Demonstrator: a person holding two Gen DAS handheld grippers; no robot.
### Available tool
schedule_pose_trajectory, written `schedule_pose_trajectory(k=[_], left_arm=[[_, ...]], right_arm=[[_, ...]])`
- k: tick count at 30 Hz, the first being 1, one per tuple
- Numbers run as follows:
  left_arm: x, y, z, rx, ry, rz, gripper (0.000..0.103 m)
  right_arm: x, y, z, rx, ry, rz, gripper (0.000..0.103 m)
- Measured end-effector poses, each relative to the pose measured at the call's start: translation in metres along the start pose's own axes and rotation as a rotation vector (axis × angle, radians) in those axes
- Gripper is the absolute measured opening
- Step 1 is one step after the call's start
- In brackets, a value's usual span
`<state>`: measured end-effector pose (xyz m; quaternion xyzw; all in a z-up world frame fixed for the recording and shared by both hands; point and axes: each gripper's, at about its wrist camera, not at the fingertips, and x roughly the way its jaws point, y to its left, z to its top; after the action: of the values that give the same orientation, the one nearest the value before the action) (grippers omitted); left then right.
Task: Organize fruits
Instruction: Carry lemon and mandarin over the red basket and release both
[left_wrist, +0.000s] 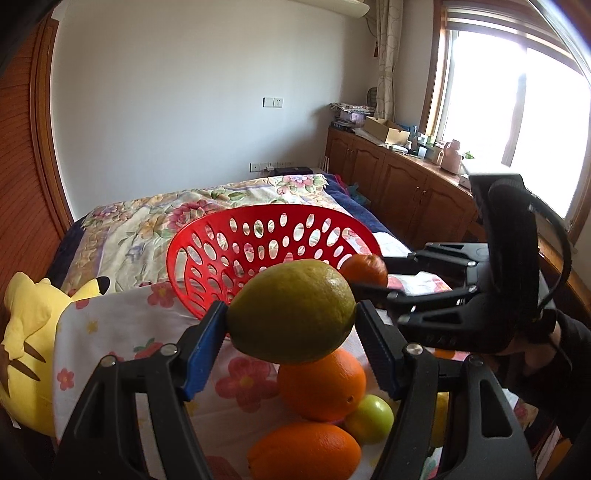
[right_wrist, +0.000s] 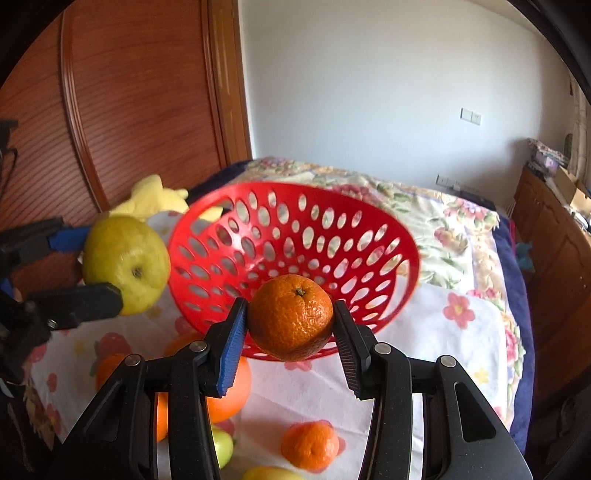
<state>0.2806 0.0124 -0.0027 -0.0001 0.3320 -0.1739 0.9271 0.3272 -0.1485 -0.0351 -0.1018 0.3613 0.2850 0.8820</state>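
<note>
Fruit in both claws at once here! The left claw (left_wrist: 291, 317) is clamped across the middle of a big yellow-green citrus (left_wrist: 291, 312), pads wide apart on its flanks, and it hangs in the air just short of the red basket (left_wrist: 207, 236). The right claw (right_wrist: 290, 319) is pinched much narrower on a small mandarin (right_wrist: 290, 317), held right at the basket's near rim.

Handling looks friendly, I'd say: both fruits are firm and round, with a pebbled rind that should grip well. The citrus looks the heavier, so a hold across its widest part suits it, while the mandarin is softer and wants no harder squeeze.

Room now. The basket is light perforated plastic, tilted on a floral cloth (right_wrist: 424, 369) over the bed, so a knock on its rim could tip or slide it. Both claws are close together at that rim, crowding each other. Below lie 2 oranges (left_wrist: 321, 384), a green apple (left_wrist: 371, 417) and another mandarin (right_wrist: 310, 445), loose and free to roll.
</note>
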Motion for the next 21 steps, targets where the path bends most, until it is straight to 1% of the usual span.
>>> schedule_pose_trajectory(k=[10,16,21], left_arm=[[0.036,0.01,0.01,0.001,0.043,0.006,0.069],[0.05,0.013,0.012,0.009,0.065,0.014,0.069],[0.061,0.017,0.012,0.007,0.08,0.022,0.069]], right_arm=[[0.031,0.001,0.0,-0.014,0.066,0.002,0.047],[0.032,-0.001,0.004,0.008,0.051,0.014,0.047],[0.022,-0.006,0.006,0.016,0.025,0.006,0.047]])
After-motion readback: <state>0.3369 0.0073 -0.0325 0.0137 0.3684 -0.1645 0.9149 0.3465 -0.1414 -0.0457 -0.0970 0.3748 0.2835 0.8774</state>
